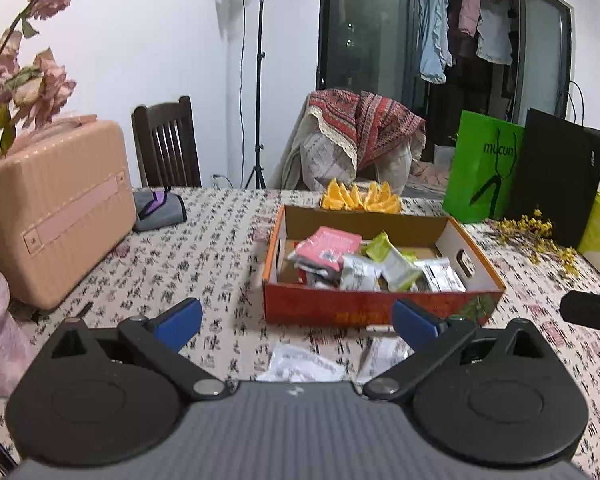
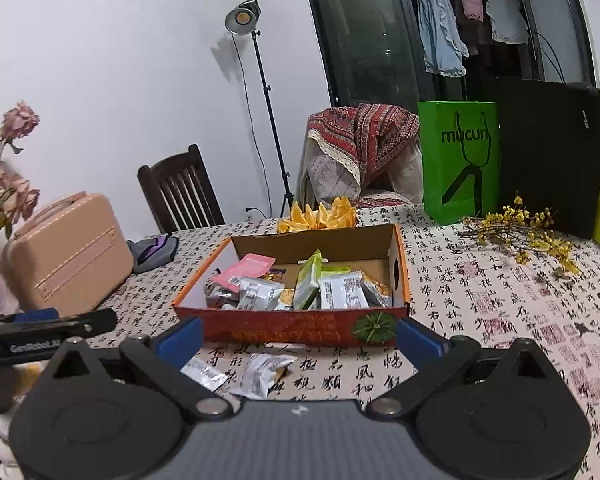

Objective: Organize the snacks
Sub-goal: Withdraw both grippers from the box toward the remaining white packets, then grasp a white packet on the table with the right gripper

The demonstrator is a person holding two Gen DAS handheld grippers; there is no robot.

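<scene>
Snack packets in silver foil (image 2: 260, 372) lie loose on the calligraphy-printed tablecloth (image 2: 480, 304), just before both grippers. The right gripper (image 2: 298, 340) is spread wide and holds nothing; the left gripper (image 1: 296, 322) is likewise released and empty, with "GenRobot.AI" partly readable on its arm. Beyond stands an orange cardboard box (image 2: 300, 330) of pink, green and silver packets, their labels too small to read. Farther back, a green paper bag (image 2: 460, 160) reads "mucun".

Box (image 2: 300, 326) blocks straight ahead; bare cloth (image 2: 480, 320) right free; suitcase (image 1: 56, 208) crowds left.
</scene>
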